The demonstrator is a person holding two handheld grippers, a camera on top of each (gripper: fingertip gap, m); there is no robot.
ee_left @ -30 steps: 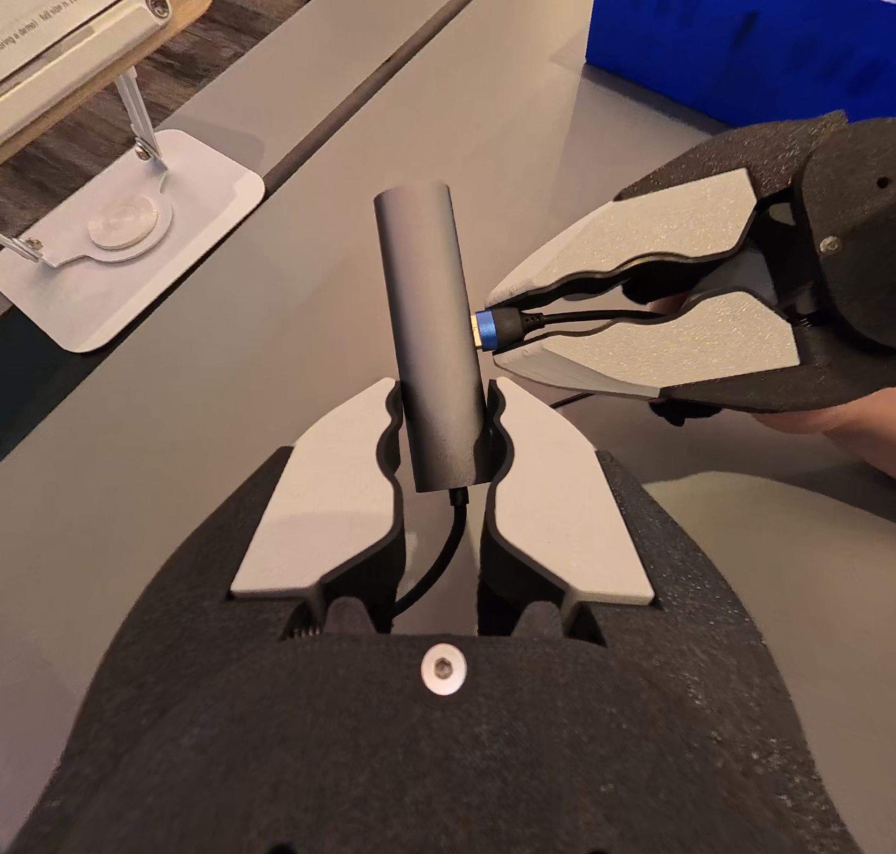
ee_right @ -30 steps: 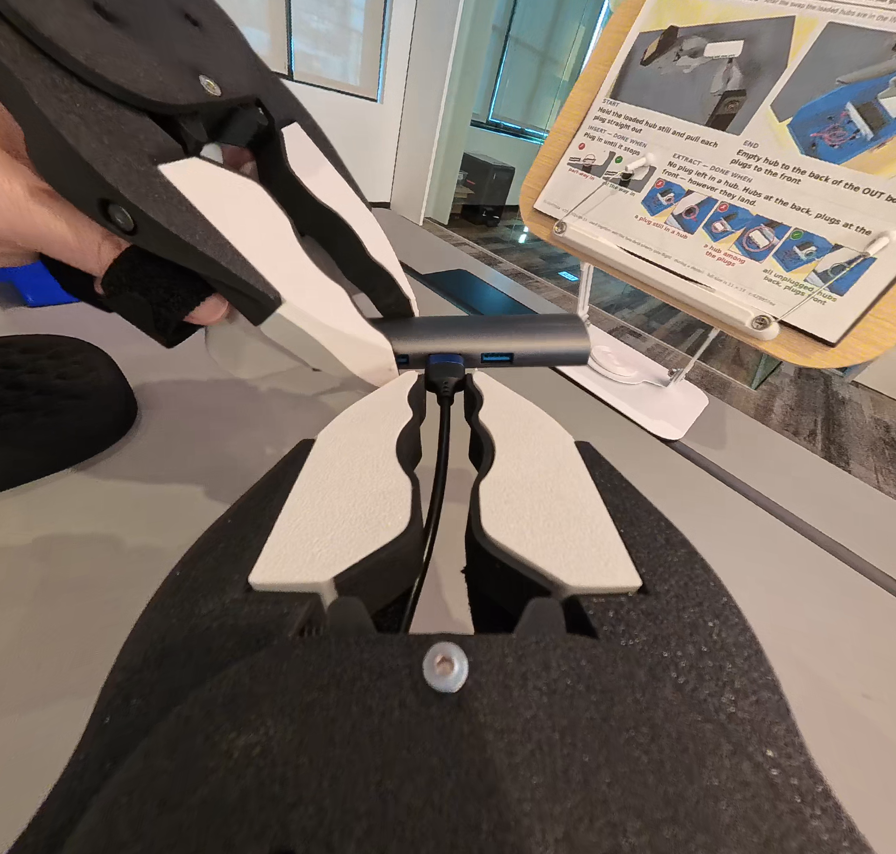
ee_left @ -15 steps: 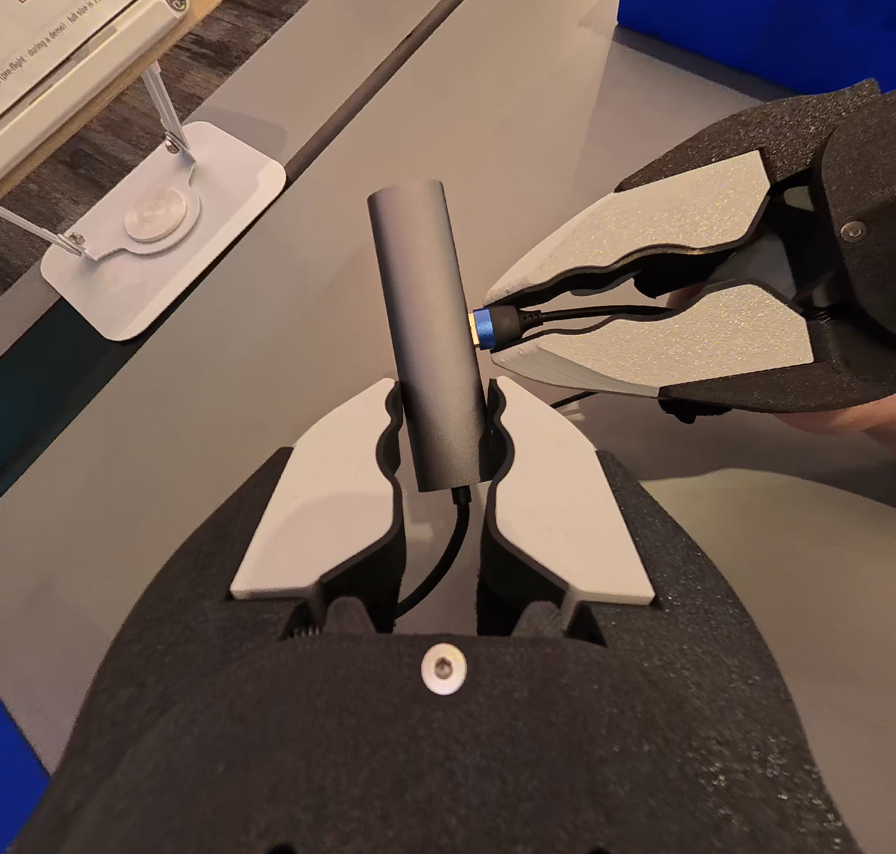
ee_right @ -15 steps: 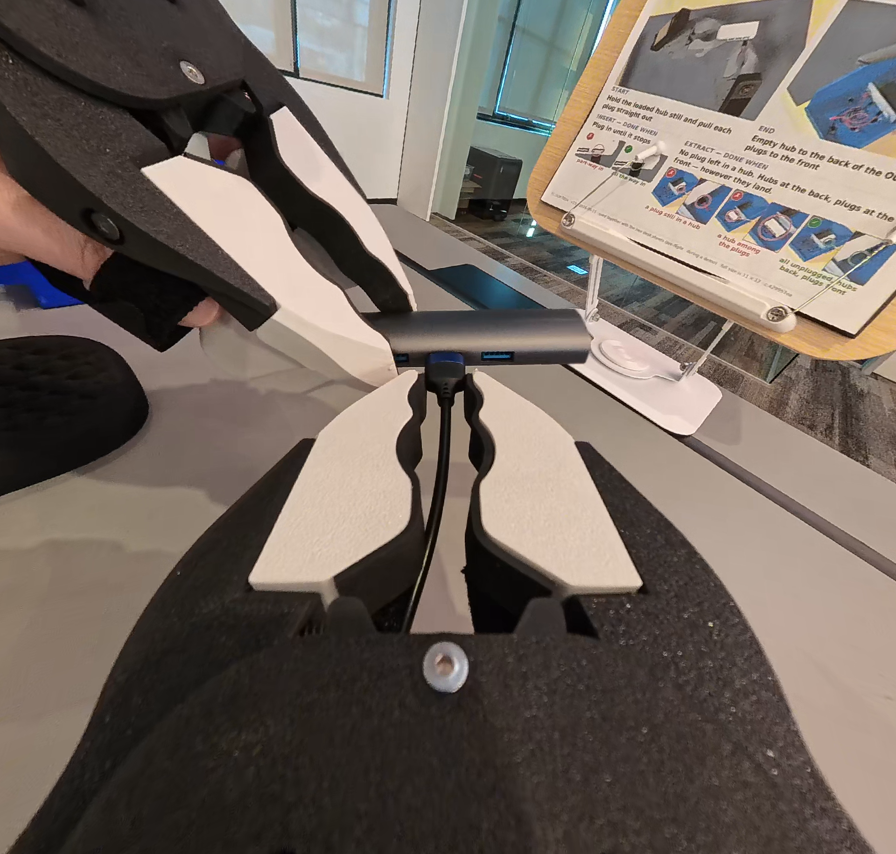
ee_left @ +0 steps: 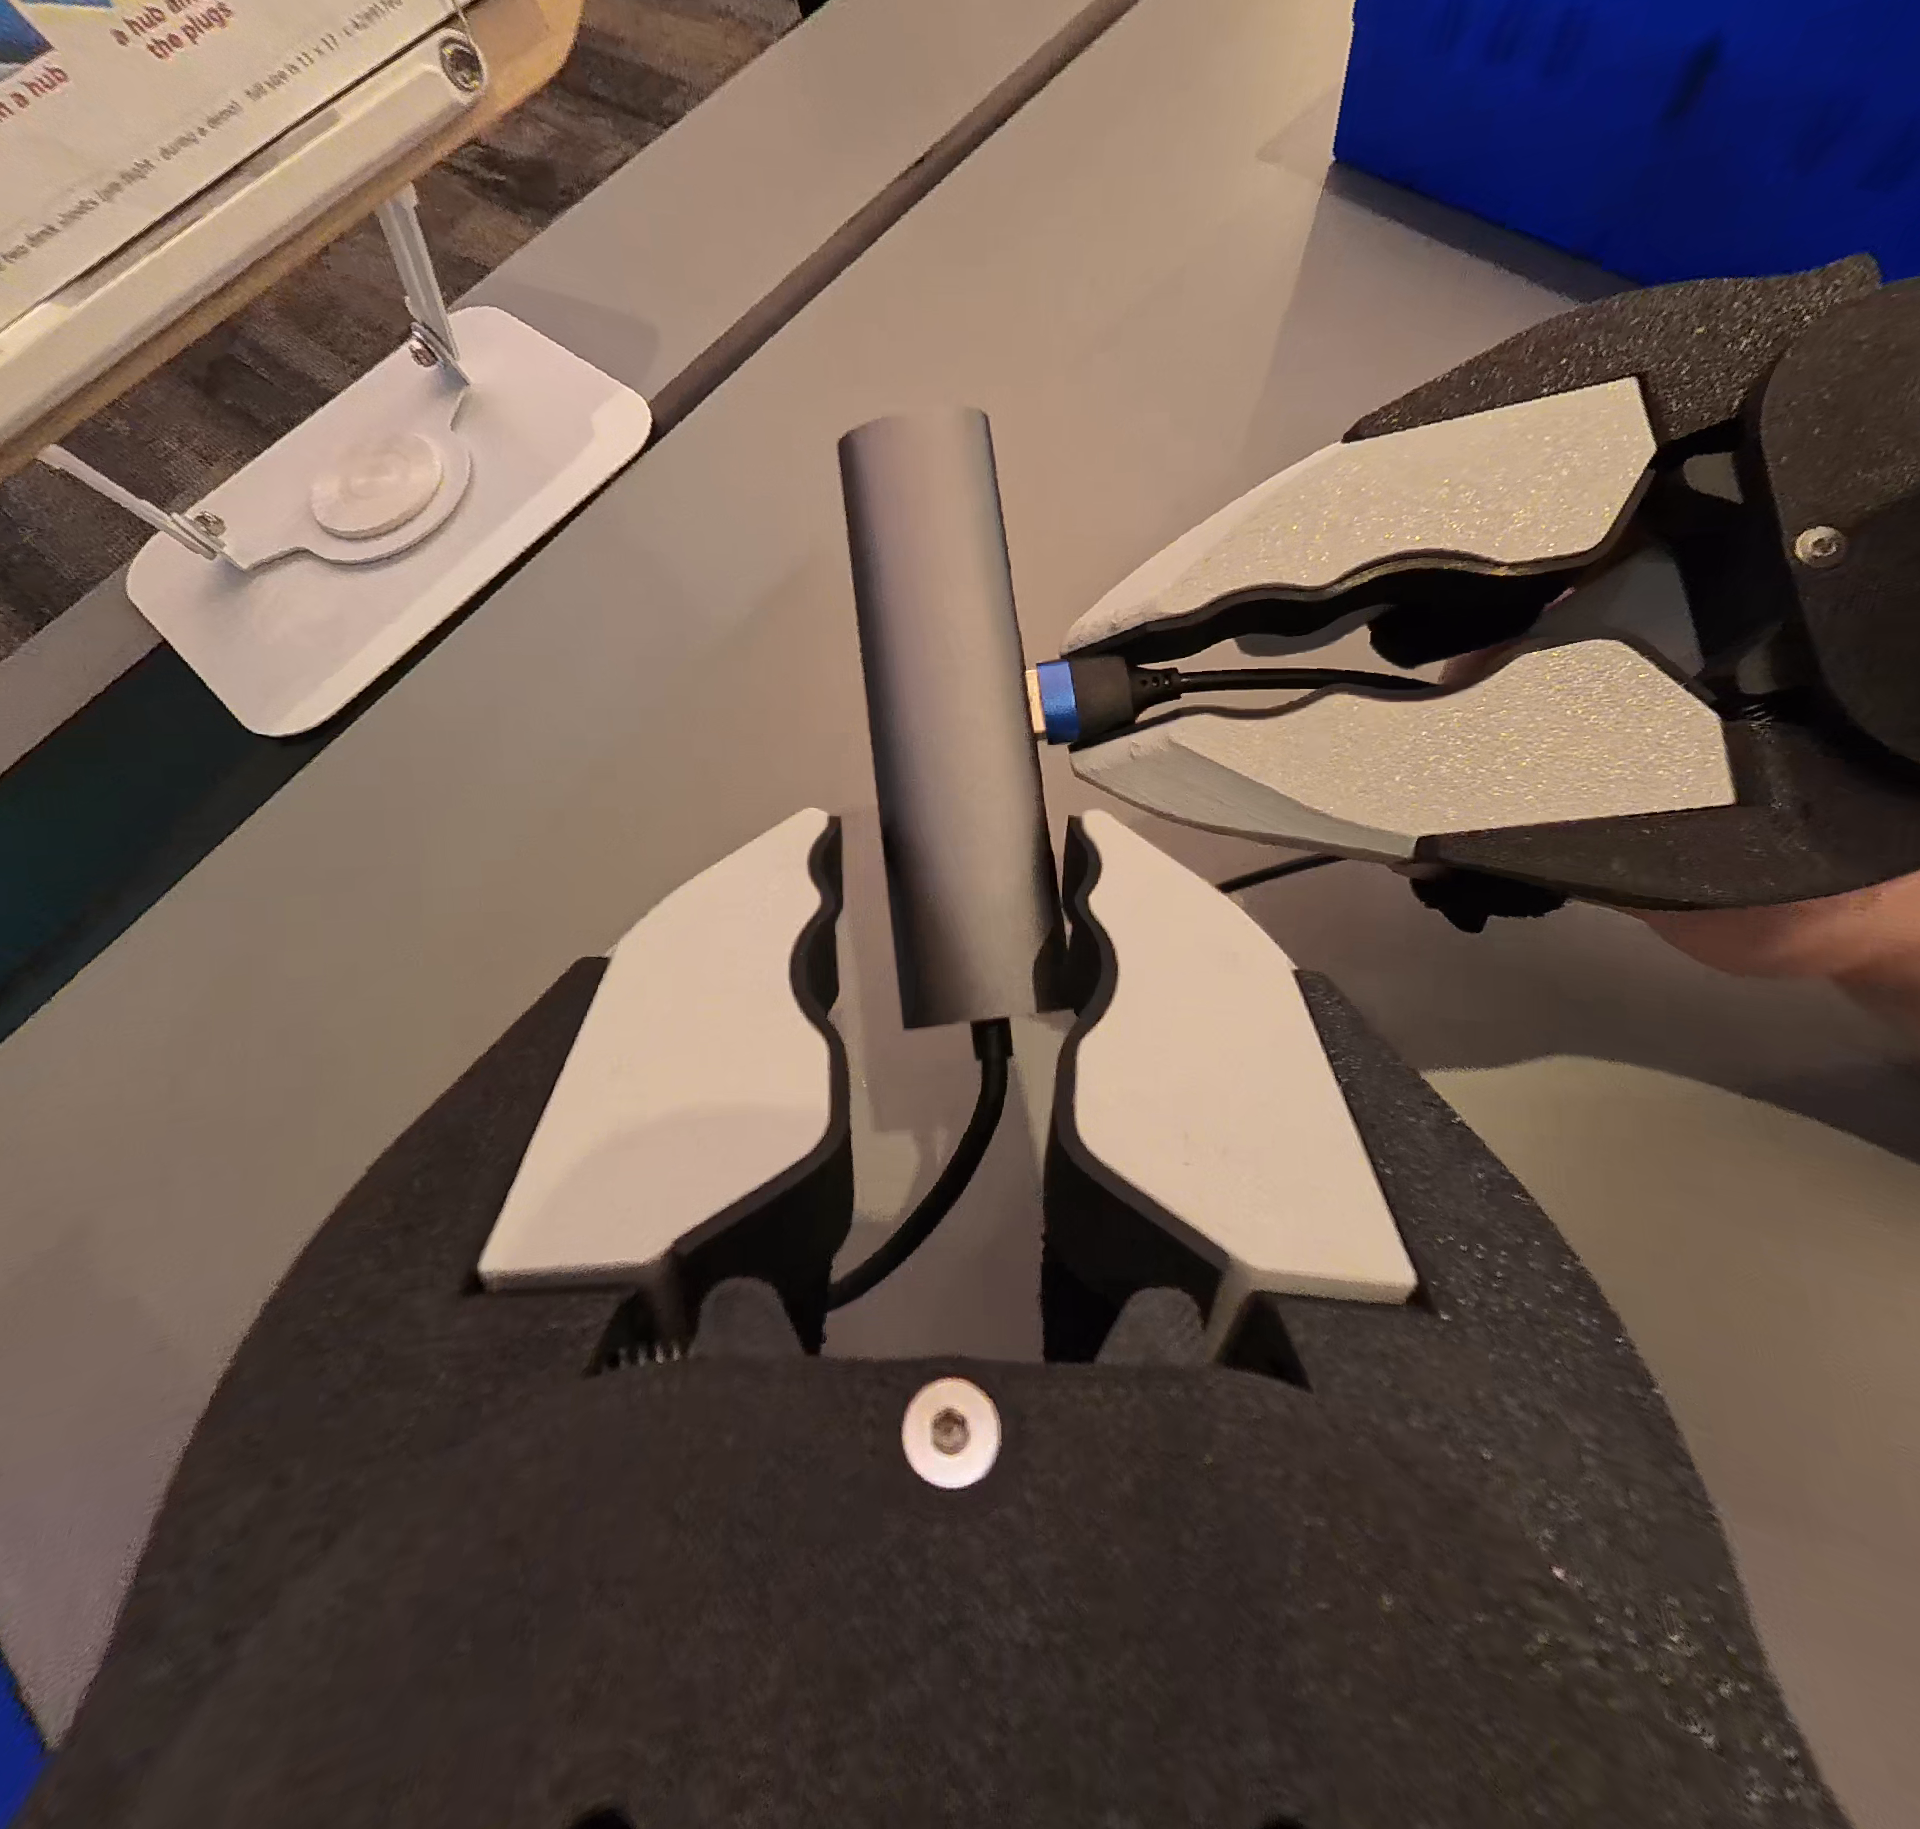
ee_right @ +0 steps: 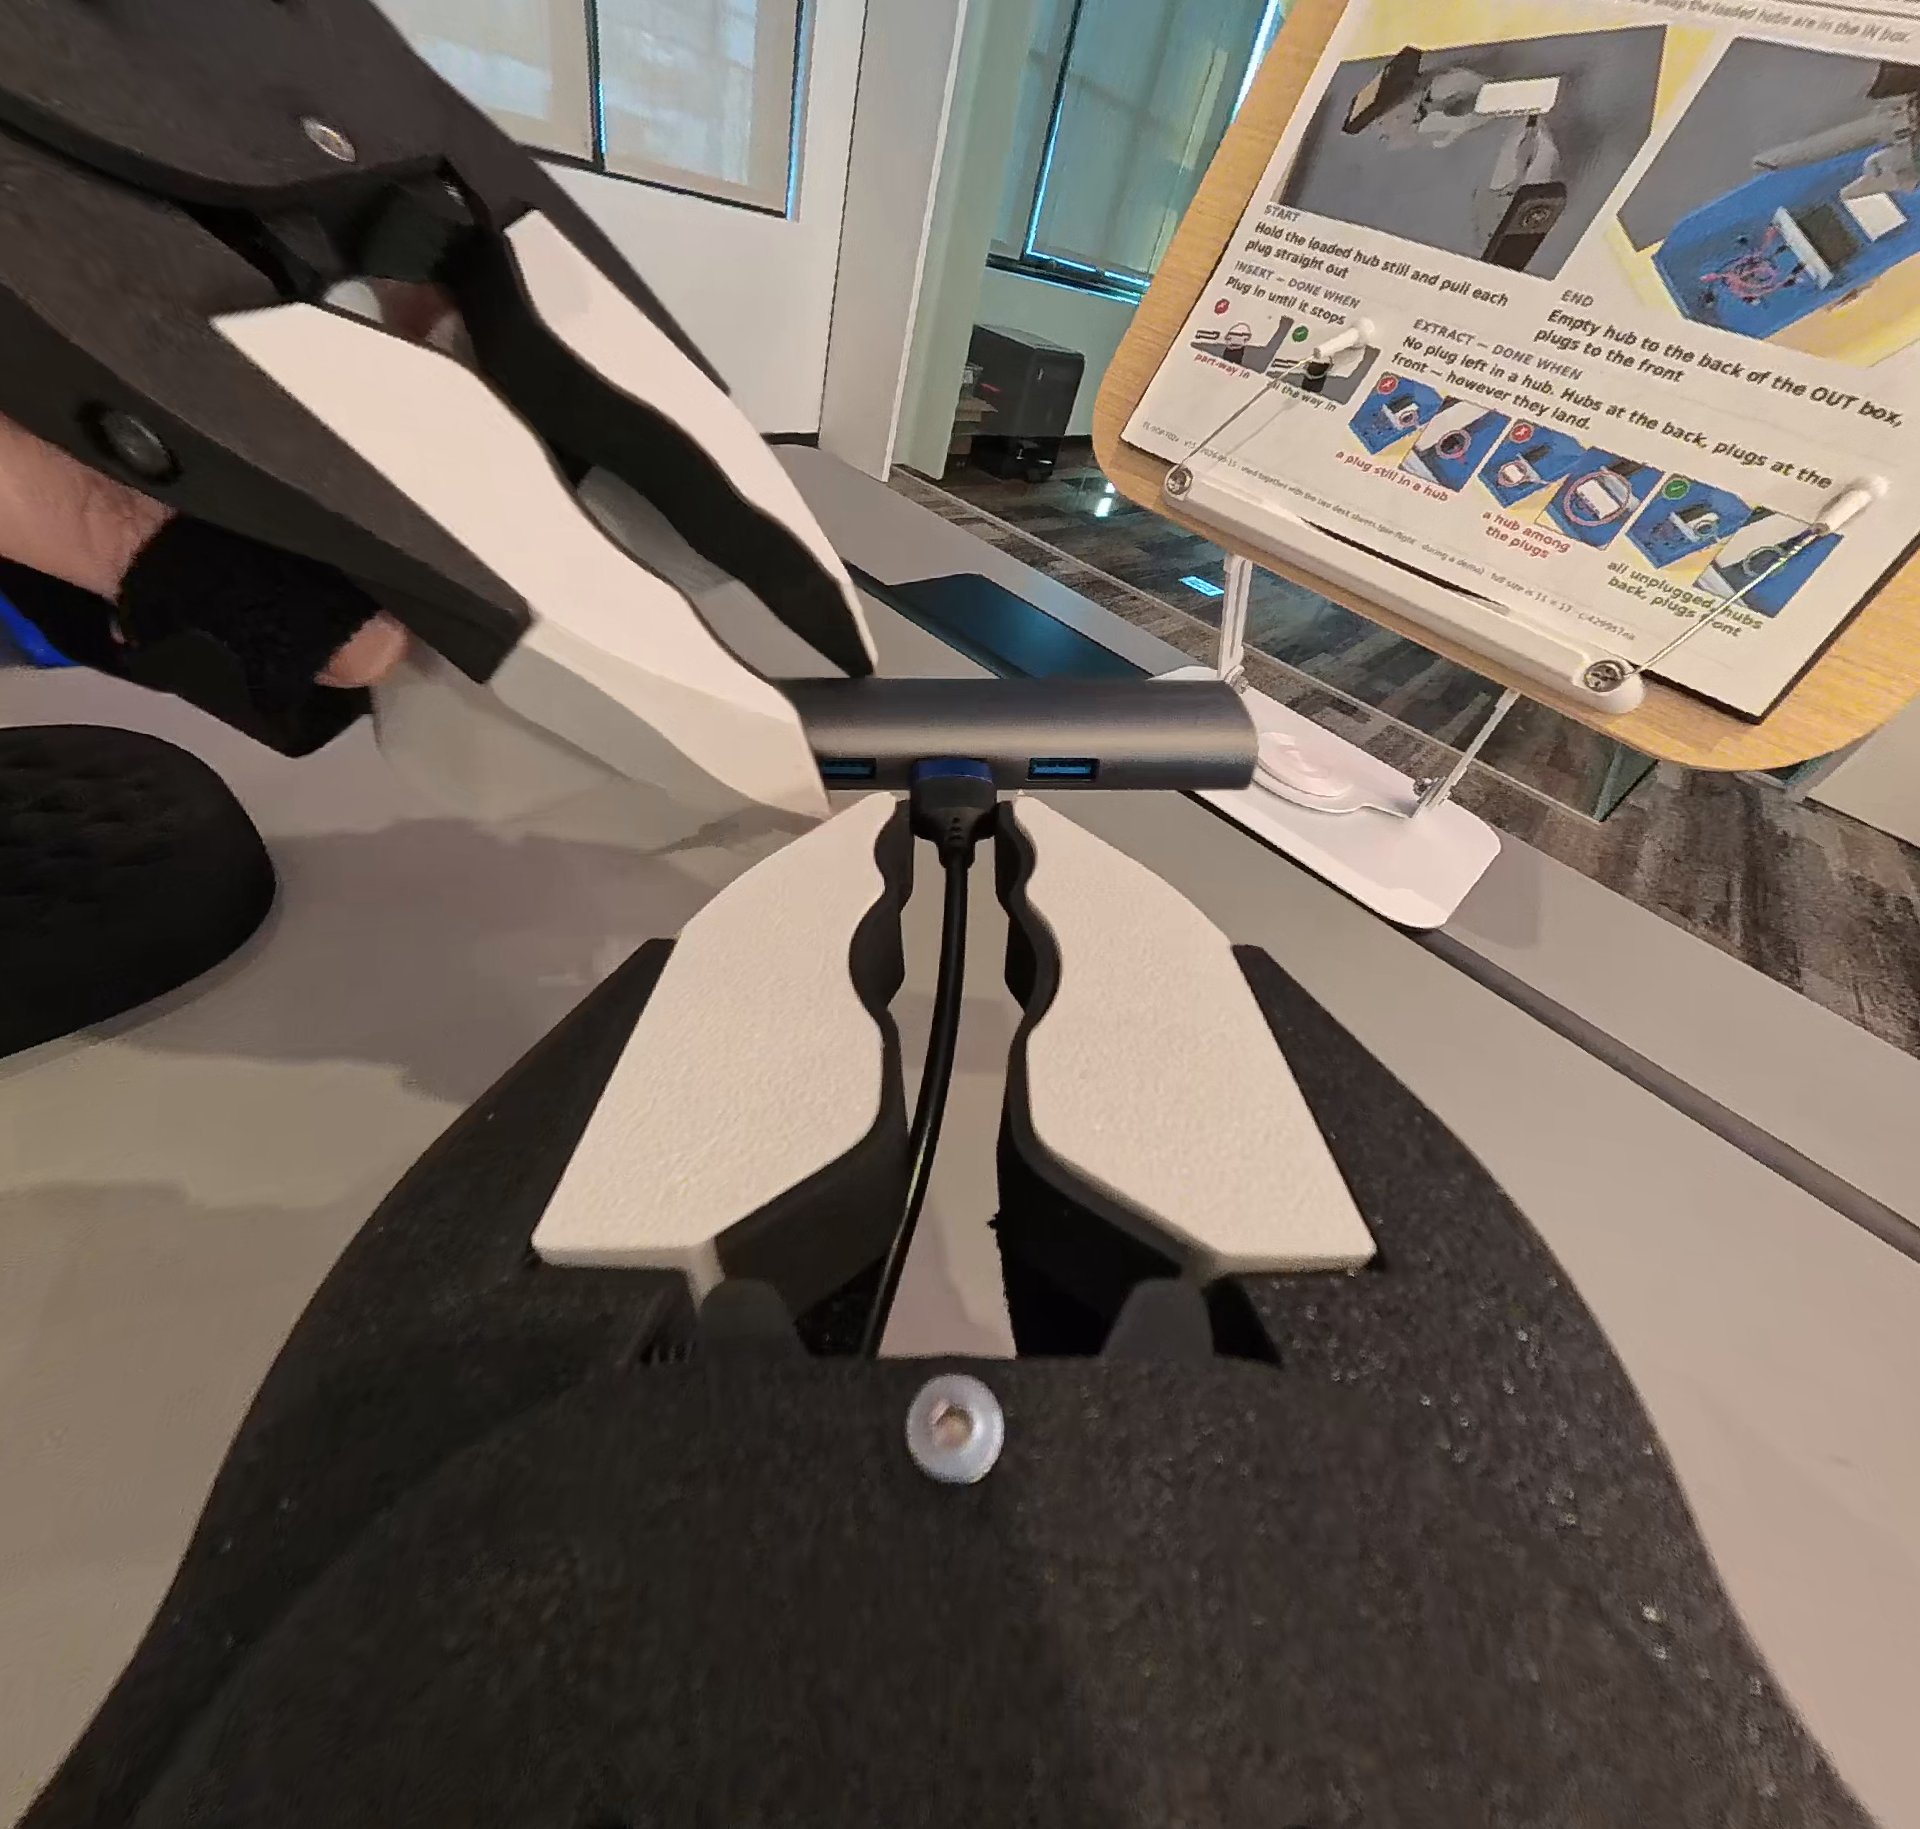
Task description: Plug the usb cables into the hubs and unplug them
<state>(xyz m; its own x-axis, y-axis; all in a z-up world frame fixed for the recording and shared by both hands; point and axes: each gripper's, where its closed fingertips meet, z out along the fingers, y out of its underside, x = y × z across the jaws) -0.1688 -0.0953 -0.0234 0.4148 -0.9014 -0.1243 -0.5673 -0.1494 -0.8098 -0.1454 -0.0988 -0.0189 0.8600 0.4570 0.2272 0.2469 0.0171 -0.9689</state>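
My left gripper (ee_left: pixel 951 844) is shut on the lower end of a dark grey USB hub (ee_left: pixel 935 688) and holds it upright above the table. The hub's own black cable (ee_left: pixel 935 1208) hangs down between my fingers. My right gripper (ee_right: pixel 951 813) is shut on a black USB plug with a blue collar (ee_right: pixel 951 782), which sits in the hub's (ee_right: pixel 1029 730) middle port. A sliver of the plug's (ee_left: pixel 1070 704) metal shows at the hub's side. Empty blue ports (ee_right: pixel 1062 768) flank it. The plug's cable (ee_right: pixel 935 1052) runs back between my right fingers.
A blue bin (ee_left: pixel 1662 65) stands at the far right of the grey table (ee_left: pixel 520 844). An instruction board on a white stand (ee_right: pixel 1558 325) is beyond the table's seam. A black pad (ee_right: pixel 104 875) lies at the left. A person's hand holds each gripper. Less than 4 cm separates the two grippers' tips.
Both grippers have shifted slightly together, so the board and stand sit differently in view. The plug stays at the hub's middle port and both grips hold.
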